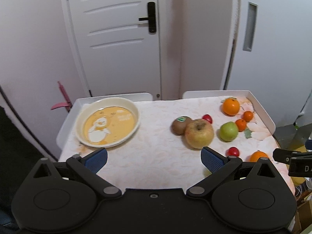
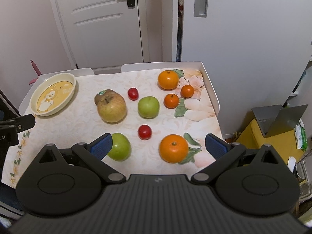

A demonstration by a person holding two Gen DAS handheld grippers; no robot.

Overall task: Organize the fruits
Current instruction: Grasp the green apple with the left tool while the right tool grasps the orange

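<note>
White doors back the tabletop [image 2: 81,124]; nothing is yet placed in the dish [image 2: 53,96]. Both tools, left tool [image 1: 154,160] and right tool [image 2: 159,146], are held apart, empty; the near orange [image 2: 173,148] likely needs grasping next.

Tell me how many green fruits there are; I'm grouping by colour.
2. One green fruit sits mid-table beside the small oranges; the other green fruit lies at the near edge, partly behind the right hand-held gripper. None seem hidden.

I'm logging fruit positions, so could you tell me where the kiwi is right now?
In the right wrist view the kiwi sits left of centre on the table, tucked behind and touching the large yellowish apple, to the right of the empty plate.
</note>
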